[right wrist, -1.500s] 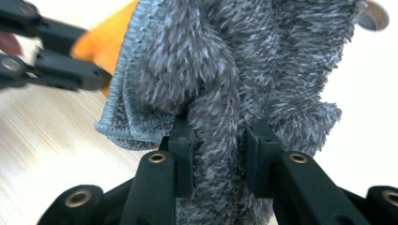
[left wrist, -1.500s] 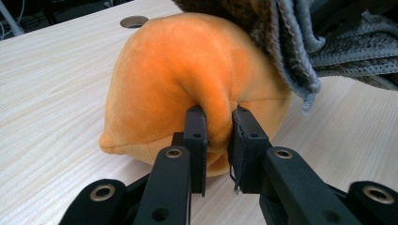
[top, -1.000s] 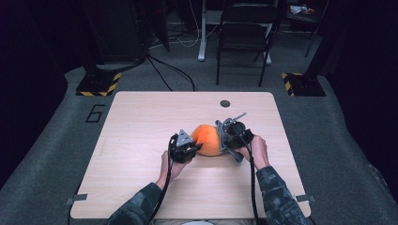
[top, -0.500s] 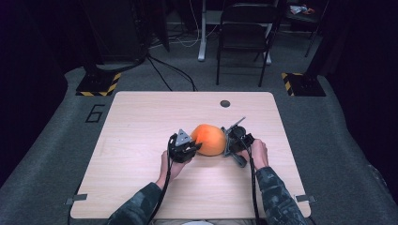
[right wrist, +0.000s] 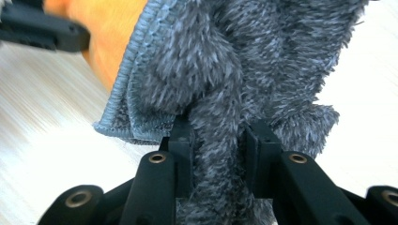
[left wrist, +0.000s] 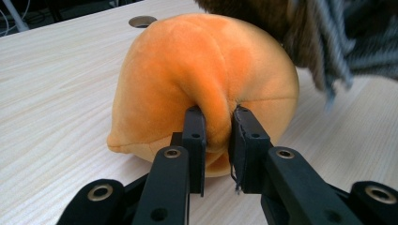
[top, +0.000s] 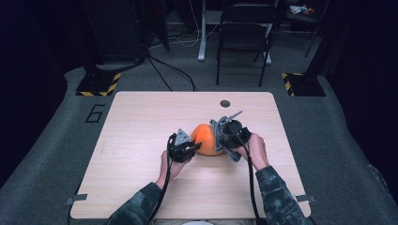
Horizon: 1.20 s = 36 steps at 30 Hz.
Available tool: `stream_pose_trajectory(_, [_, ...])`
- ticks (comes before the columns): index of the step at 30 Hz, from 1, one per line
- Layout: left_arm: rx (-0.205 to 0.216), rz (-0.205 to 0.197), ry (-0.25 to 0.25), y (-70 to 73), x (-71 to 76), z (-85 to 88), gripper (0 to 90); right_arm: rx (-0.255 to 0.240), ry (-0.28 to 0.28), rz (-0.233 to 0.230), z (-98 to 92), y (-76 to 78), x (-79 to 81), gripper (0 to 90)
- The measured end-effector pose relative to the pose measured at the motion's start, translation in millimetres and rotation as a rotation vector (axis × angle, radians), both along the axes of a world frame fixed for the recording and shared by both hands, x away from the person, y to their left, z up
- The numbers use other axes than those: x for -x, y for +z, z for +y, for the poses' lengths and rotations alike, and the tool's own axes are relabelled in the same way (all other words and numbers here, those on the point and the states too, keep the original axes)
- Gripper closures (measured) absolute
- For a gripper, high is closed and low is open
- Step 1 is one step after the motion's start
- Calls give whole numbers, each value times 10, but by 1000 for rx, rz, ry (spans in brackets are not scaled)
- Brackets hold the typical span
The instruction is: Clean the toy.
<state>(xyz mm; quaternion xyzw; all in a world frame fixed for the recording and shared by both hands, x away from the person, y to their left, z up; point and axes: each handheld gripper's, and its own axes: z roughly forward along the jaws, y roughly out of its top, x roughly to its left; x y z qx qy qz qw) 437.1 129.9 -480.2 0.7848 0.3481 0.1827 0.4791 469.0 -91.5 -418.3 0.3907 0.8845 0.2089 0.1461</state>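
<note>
A person sat at the near edge of a wooden table point(top: 141, 122), both forearms in camouflage sleeves point(top: 277, 197) reaching in from the bottom of the high view. An orange plush point(top: 206, 139) lay on the table a little right of centre, toward the near half, with one gripper on each side of it.

The left gripper point(top: 195, 146), held in the left hand point(top: 170, 165), touched the plush's left side. In the left gripper view its jaws were pinching a raised fold of the orange plush point(left wrist: 206, 84), the fabric bulging up between the two pads point(left wrist: 195, 136). The plush rested on the tabletop, its seam running across the right part of its face.

The right gripper point(top: 218, 137), held in the right hand point(top: 257, 149), sat against the plush's right side. In the right gripper view its jaws were closed on a strip of grey fuzzy cloth point(right wrist: 244, 70), which rose between them and spread out above; a stitched hem edged the cloth at left. Beyond that hem a patch of the plush point(right wrist: 108, 33) showed, with the left gripper's black parts at the upper left.

A small round hole point(top: 225, 103) sat in the table near its far edge. A chair point(top: 246, 33) stood on the floor beyond the table.
</note>
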Motion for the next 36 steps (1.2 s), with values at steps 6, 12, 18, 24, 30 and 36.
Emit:
stream_pose_trajectory(6, [-23, -6, -4, 17, 4, 1, 619, -16, -24, -18, -16, -104, -41, 685])
stream_pose_trajectory(12, [-68, 8, 16, -4, -2, -21, 503, -25, -47, -37, -70, -135, -80, 685])
stream_pose_trajectory(18, [-100, -49, 1, -50, -31, -69, 411, -45, -33, -40, -94, -152, -96, 686])
stream_pose_trajectory(24, [-131, -122, 13, -131, -32, -101, 550, -44, -22, -55, -69, -160, -84, 686])
stream_pose_trajectory(30, [-125, -112, 41, -128, -16, -111, 815, -47, -22, -72, -61, -147, -75, 686])
stream_pose_trajectory(36, [-65, -57, 31, -18, -3, -85, 843, -70, -34, -89, -107, -58, -74, 686])
